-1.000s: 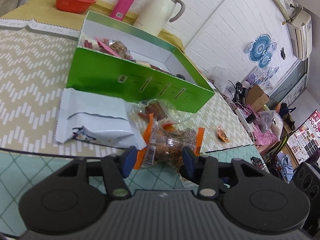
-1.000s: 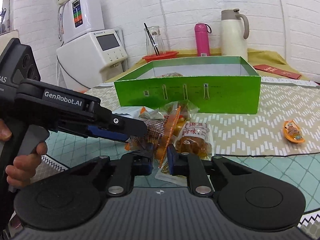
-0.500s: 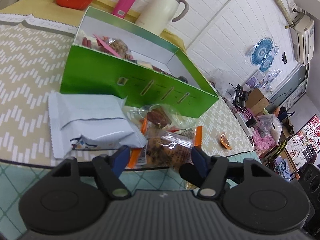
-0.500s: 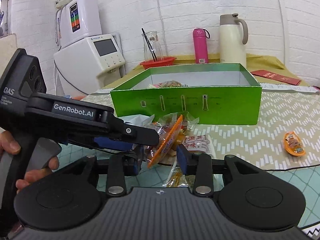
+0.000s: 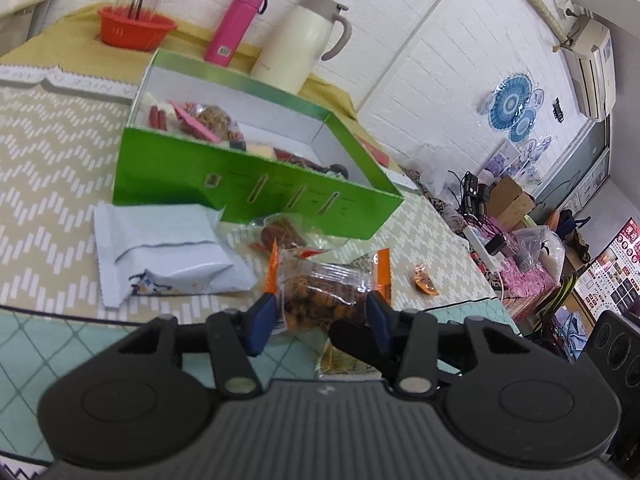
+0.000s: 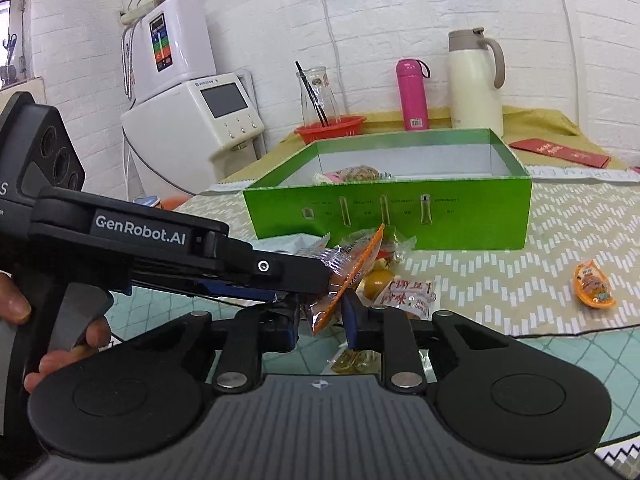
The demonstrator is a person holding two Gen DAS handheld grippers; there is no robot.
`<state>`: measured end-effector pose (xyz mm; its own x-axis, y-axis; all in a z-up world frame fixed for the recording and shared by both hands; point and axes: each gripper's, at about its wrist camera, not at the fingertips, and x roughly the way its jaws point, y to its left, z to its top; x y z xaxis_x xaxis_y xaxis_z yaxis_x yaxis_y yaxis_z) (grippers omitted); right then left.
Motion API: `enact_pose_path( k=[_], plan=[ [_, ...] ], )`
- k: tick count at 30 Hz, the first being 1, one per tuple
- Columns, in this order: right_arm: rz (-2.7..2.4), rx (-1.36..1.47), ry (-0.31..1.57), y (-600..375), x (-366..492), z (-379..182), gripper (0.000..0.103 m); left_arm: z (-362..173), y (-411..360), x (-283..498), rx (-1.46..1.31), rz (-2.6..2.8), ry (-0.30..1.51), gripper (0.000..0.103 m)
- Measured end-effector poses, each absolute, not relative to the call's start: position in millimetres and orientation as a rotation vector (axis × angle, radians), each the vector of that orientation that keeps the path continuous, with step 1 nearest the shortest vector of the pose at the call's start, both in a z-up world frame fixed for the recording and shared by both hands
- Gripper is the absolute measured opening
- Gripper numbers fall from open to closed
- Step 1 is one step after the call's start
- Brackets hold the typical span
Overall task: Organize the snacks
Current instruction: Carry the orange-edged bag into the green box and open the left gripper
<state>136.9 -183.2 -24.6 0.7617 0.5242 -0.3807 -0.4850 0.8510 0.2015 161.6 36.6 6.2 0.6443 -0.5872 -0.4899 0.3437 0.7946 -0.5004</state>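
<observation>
My left gripper [image 5: 320, 314] is shut on a clear snack packet with orange ends [image 5: 324, 292] and holds it above the table, in front of the open green box [image 5: 256, 190]. In the right wrist view the same packet [image 6: 344, 272] hangs between the left gripper's fingers and my right gripper [image 6: 320, 314], which is open around its lower edge. The green box [image 6: 392, 216] holds several snacks. A pale blue packet [image 5: 168, 252] lies left of the pile.
More packets [image 6: 408, 296] lie in front of the box. A small orange snack [image 6: 592, 284] lies apart to the right. A cream jug [image 6: 476, 80], pink bottle [image 6: 412, 94] and red basket [image 6: 332, 128] stand behind the box.
My left gripper has lifted the orange-ended packet off the pile. My right gripper opened from its narrow grip and now stands around the packet's lower edge.
</observation>
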Motion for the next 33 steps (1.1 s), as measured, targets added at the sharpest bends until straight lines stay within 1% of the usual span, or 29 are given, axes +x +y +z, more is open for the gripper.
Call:
enact_pose_path(
  k=[6,11,16,24,30,32,33],
  plan=[
    [0.554,0.099,0.340,-191,144,3,0.041,41,31,169,-0.349,-0.559,0.593,0.046],
    [0.541,0.138,0.299,-202,172,15,0.041,56,22,202,-0.372,-0.574,0.583,0.046],
    [0.526,0.189,0.303,-217,207,18,0.041,60,9,244,-0.368,-0.581,0.585,0.046],
    [0.536,0.295,0.392,-225,276,8,0.041,48,7,318,-0.399,-0.546,0.658,0.046],
    [0.569,0.362,0.496,-218,317,-8,0.041,32,17,352,-0.419,-0.486,0.715,0.046],
    [0.567,0.358,0.513,-215,324,-11,0.045,28,20,357,-0.433,-0.477,0.720,0.045],
    [0.552,0.351,0.515,-213,325,-11,0.050,27,22,358,-0.442,-0.468,0.714,0.050]
  ],
)
